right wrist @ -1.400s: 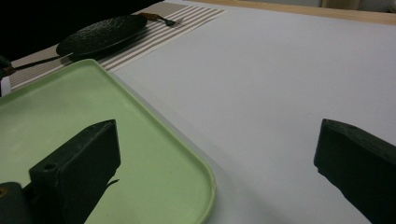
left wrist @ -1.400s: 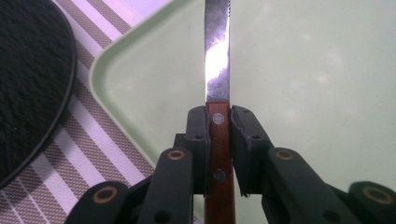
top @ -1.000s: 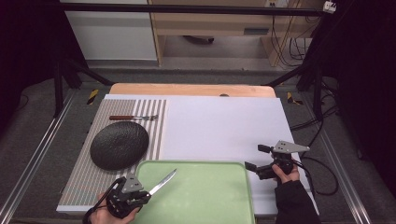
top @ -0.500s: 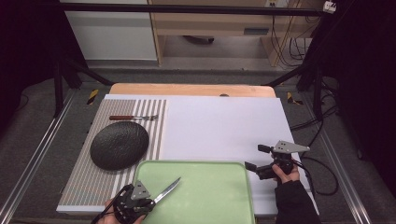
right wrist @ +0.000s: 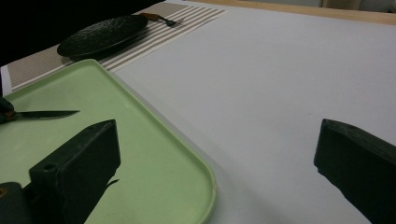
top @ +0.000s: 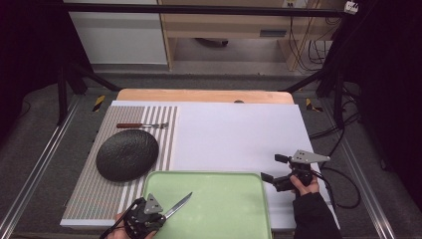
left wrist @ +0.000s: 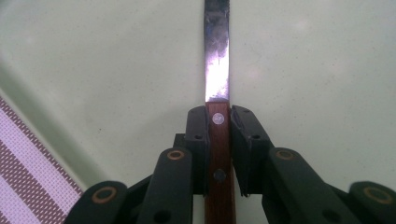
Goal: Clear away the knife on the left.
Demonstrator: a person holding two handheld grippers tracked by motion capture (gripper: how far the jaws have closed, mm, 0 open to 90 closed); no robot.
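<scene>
white table cover carries green tray, striped placemat, black plate.

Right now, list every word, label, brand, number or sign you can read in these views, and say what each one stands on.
None can be read.
Steel-bladed knife with a brown wooden handle: bare blade, two plain rivets, no brand mark.
Pale green plastic tray, round black textured plate, striped woven placemat: no lettering.
Yellow-and-black tags on the floor: stripes, no words.
</scene>
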